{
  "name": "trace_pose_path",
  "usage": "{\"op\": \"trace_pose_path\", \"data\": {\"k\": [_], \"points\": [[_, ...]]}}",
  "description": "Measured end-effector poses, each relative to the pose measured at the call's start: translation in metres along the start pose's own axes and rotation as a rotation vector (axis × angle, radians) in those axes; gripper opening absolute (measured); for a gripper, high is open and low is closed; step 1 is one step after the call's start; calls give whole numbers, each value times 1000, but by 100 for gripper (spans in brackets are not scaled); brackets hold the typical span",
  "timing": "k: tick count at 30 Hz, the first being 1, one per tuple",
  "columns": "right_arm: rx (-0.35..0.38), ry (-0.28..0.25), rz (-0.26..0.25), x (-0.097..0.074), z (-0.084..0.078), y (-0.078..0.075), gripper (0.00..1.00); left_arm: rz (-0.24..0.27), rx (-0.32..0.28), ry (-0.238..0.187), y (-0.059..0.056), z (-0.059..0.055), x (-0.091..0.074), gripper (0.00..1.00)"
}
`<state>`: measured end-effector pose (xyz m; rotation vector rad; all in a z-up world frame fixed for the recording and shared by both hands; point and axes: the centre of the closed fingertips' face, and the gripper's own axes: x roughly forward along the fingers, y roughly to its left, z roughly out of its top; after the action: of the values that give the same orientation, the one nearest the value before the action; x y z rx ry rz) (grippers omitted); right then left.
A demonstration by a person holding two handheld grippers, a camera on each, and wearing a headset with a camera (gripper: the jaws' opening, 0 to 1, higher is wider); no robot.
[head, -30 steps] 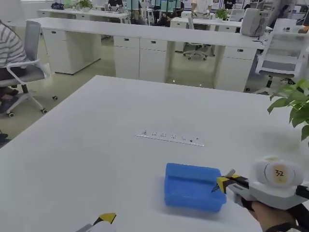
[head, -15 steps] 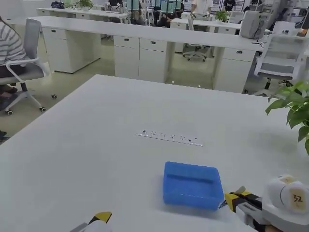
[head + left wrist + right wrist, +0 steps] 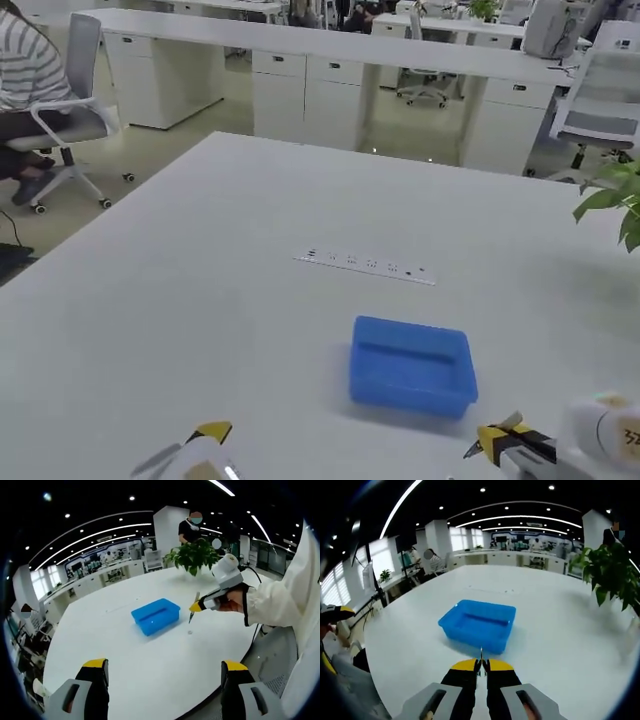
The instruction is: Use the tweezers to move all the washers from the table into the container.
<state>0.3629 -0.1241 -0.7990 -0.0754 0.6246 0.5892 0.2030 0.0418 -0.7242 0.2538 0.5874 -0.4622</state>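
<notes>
The blue container [image 3: 411, 364] sits on the white table [image 3: 200, 290]; I see nothing in its visible part. My right gripper [image 3: 497, 440] hovers just off the container's near right corner, shut on thin metal tweezers [image 3: 478, 447]. In the right gripper view the right gripper [image 3: 481, 665] has its jaws pressed together, and the tweezers' tip [image 3: 481, 653] points at the container [image 3: 478, 623]. The left gripper view shows the tweezers [image 3: 193, 611] angled down beside the container [image 3: 155, 615]. My left gripper [image 3: 162, 680] is open with nothing between its jaws and stays low at the near left [image 3: 185, 447]. I cannot make out any washer.
A thin strip with several small dark marks [image 3: 365, 266] lies beyond the container. A green plant [image 3: 615, 195] stands at the table's right side. White desks [image 3: 330, 60] and an office chair with a seated person [image 3: 40, 90] are far behind.
The right gripper and tweezers have pulled back from above the container's right edge to off its near right corner. The head camera has tilted down a little.
</notes>
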Motion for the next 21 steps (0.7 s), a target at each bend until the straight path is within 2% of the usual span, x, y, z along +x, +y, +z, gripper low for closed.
{"op": "trace_pose_path", "data": {"k": [6,11,15,21], "points": [[33,4,4,3,-5,-1,3,9,-9,11,3,-4,0,95],[29,32,26,6,-15,5,3,15,-21,18,4,-7,1,95],[5,50,24,6,-22,8,3,17,-27,22,5,-9,1,95],[15,48,27,6,-24,8,3,17,-23,33,6,-13,1,95]]}}
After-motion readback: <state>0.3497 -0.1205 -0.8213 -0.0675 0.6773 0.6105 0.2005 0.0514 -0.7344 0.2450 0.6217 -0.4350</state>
